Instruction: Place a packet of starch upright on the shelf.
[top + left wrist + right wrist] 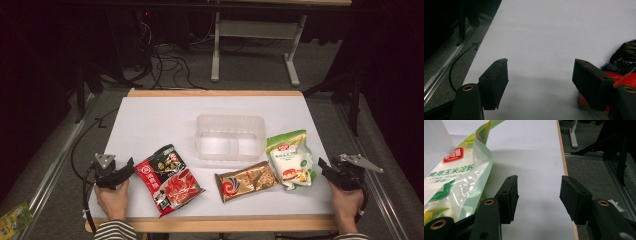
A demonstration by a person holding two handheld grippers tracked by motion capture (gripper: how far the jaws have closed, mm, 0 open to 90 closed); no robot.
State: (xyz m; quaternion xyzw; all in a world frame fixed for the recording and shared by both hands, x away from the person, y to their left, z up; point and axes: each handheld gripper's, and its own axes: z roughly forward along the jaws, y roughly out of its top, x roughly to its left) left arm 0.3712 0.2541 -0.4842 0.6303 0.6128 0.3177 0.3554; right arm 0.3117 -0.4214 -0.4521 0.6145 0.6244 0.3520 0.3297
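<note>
Three packets lie along the front of the white table (150,120): a red and black packet (168,179) at the left, a brown and gold packet (246,181) in the middle, a green and white pouch (291,160) at the right. Behind them stands a clear plastic bin (229,136) with two compartments. My left gripper (131,166) rests open at the table's left front, just left of the red packet (624,65). My right gripper (321,165) is open at the right edge, beside the green pouch (454,182). Nothing sits between either pair of jaws.
A wooden strip (215,93) borders the table's far side and another runs along the front. Cables (170,62) and a desk frame (255,30) stand on the floor beyond. A small green packet (12,220) lies on the floor at the lower left.
</note>
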